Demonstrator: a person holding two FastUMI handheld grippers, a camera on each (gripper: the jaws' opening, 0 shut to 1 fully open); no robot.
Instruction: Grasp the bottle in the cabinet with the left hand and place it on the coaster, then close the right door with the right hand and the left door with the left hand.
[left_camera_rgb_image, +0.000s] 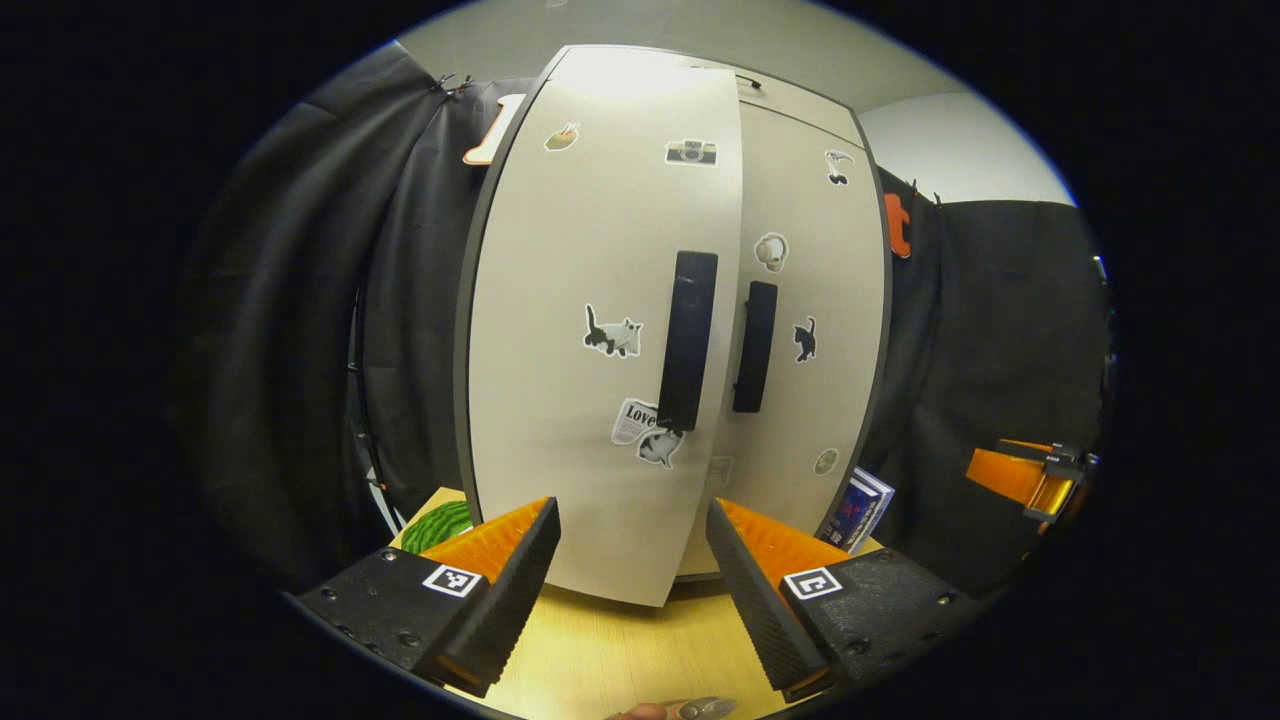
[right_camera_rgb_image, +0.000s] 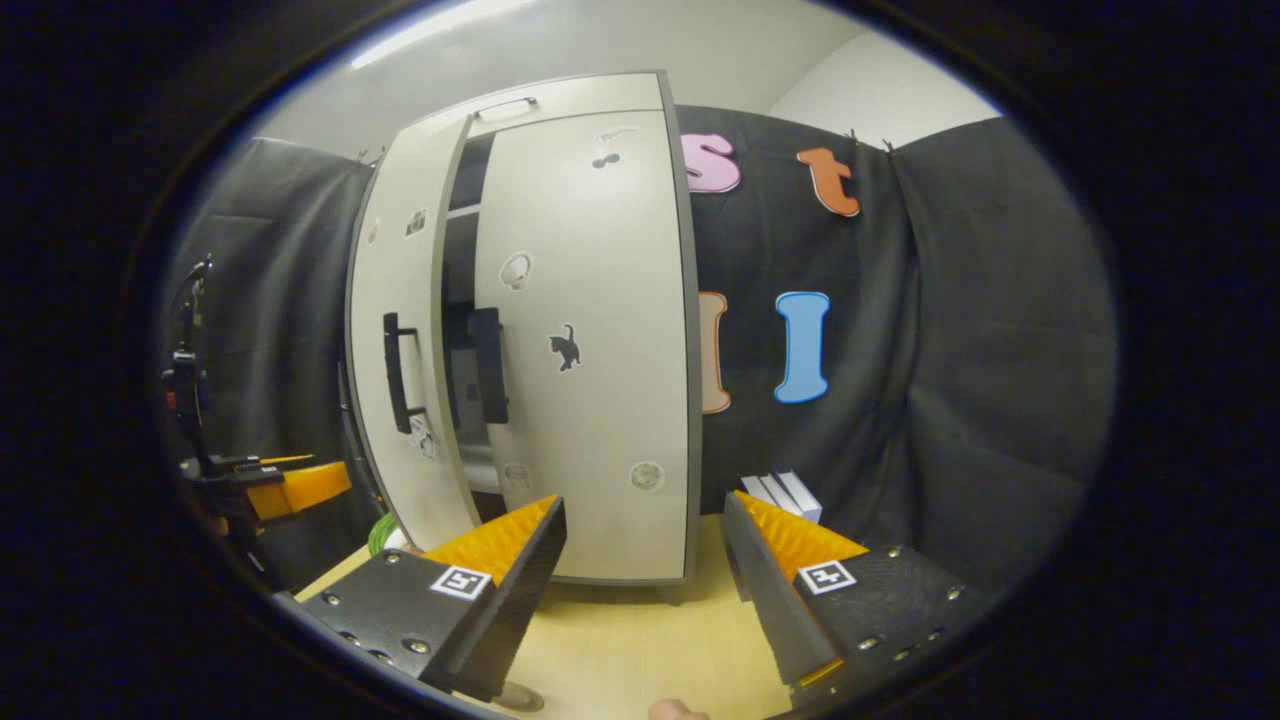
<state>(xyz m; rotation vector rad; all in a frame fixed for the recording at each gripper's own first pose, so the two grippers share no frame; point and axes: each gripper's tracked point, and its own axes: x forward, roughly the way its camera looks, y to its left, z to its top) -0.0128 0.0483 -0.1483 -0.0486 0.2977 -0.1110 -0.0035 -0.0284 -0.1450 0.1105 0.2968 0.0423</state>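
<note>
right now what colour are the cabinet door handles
Black, on pale grey doors; the left door handle and right door handle show best in the left gripper view.

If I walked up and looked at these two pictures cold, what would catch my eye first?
Most likely the tall pale cabinet standing on the yellow table, dotted with cat stickers. Its right door looks shut, while the left door hangs ajar, leaving a dark gap between them. In front, each view shows a pair of open fingers, the left gripper and the right gripper, both holding nothing.
</note>
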